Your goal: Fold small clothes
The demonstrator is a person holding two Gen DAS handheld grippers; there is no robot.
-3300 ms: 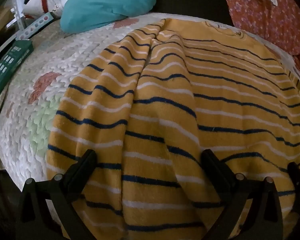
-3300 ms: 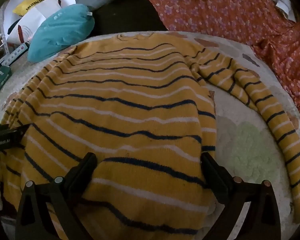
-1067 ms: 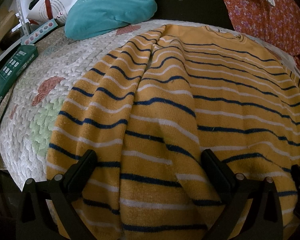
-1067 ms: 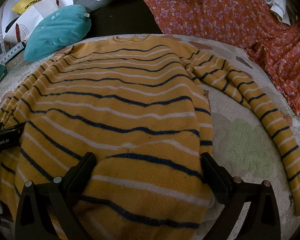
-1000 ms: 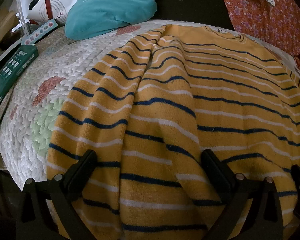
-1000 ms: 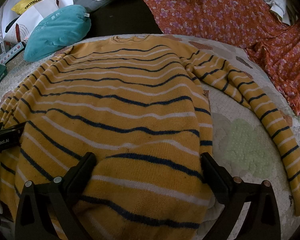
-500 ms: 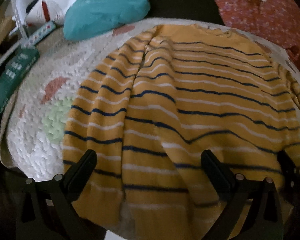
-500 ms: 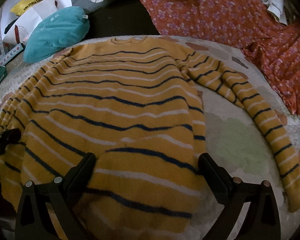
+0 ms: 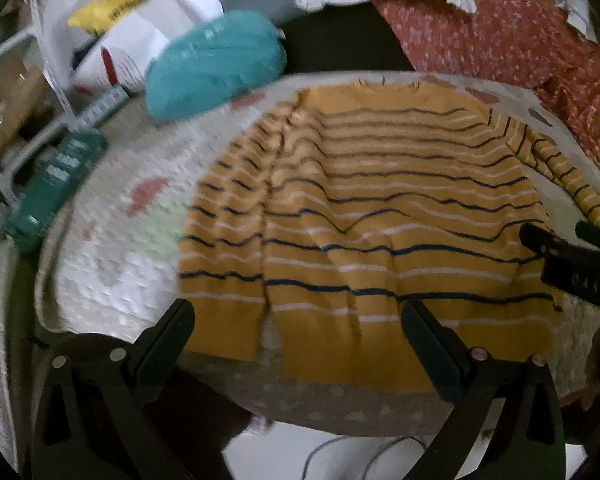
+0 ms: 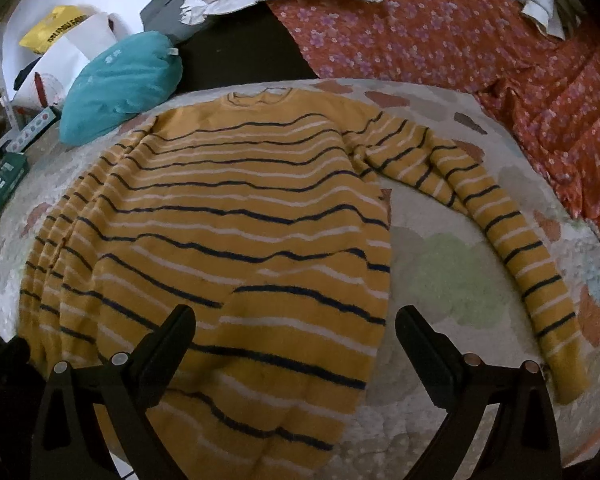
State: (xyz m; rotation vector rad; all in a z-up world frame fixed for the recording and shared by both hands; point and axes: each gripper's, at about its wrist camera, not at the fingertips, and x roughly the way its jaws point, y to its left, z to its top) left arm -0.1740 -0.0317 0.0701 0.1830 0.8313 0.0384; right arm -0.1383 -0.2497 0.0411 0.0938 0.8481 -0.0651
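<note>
Right wrist view first: the striped sweater (image 10: 228,216) lies flat and face up on the quilted mat (image 10: 452,280), neckline at the far edge, hem hanging off the near edge of the mat toward the camera. One sleeve (image 10: 500,220) runs out from the sweater's right shoulder and curves down across the mat well clear of the body; the other sleeve (image 9: 224,216) lies bunched along the sweater's left side, in ridges. The right gripper (image 10: 292,332) hovers over the hem with fingers spread wide, nothing between them. The left gripper (image 9: 296,328) sits just off the sweater's near left corner, fingers also wide and empty, and that view is smeared with motion blur. Now, this looks like a thick, fuzzy knit: soft, floppy, probably stretchy, with enough weight to sag if lifted by one point. Best bet, I'd say, is to pinch it at a cuff or a hem corner, where the edge is doubled. Beyond the sweater's far left shoulder rests a teal cushion (image 10: 120,84); beyond its right shoulder spreads a red floral cloth (image 10: 480,40); left of the mat lies a green box (image 9: 56,184).
</note>
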